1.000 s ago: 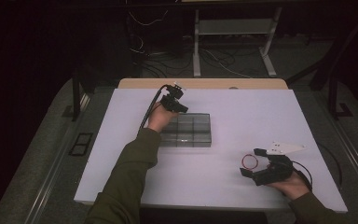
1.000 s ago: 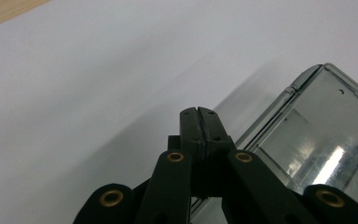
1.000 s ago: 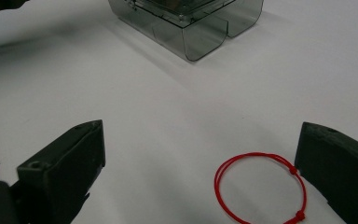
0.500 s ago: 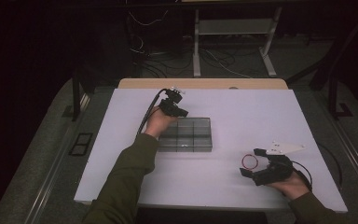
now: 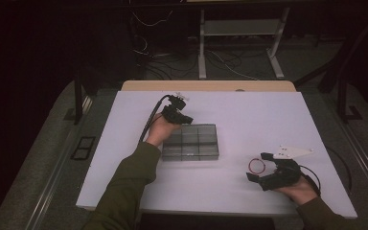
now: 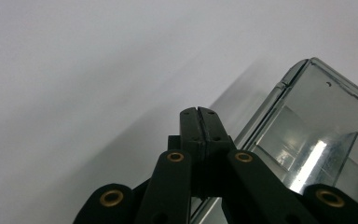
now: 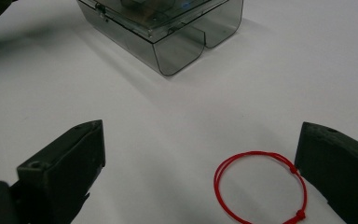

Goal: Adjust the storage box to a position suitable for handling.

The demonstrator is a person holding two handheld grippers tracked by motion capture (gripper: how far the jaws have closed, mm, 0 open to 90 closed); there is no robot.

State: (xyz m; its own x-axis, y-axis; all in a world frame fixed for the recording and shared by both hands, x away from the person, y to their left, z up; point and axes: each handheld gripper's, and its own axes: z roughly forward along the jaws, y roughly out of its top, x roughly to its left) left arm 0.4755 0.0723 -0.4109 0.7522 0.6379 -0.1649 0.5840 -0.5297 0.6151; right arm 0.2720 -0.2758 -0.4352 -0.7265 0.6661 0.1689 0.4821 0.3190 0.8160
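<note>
A clear smoky box (image 5: pixel 194 142) with several compartments lies shut in the middle of the white table (image 5: pixel 249 115). My left gripper (image 5: pixel 187 118) is at the box's far left corner; in the left gripper view it (image 6: pixel 199 112) is shut with nothing between the jaws, just beside the box's edge (image 6: pixel 279 93). My right gripper (image 5: pixel 259 166) rests low at the near right, open. A red string loop (image 5: pixel 250 166) lies flat on the table between its jaws. In the right gripper view the loop (image 7: pixel 256 152) sits close to the right jaw of this gripper (image 7: pixel 200 140), with the box (image 7: pixel 168 32) farther ahead.
The table's near edge (image 5: pixel 220 211) runs just behind both forearms. Beyond the far edge are a dark floor with cables (image 5: pixel 230 67) and a metal stand's legs (image 5: pixel 273 52). A black frame post (image 5: pixel 79 96) stands left of the table.
</note>
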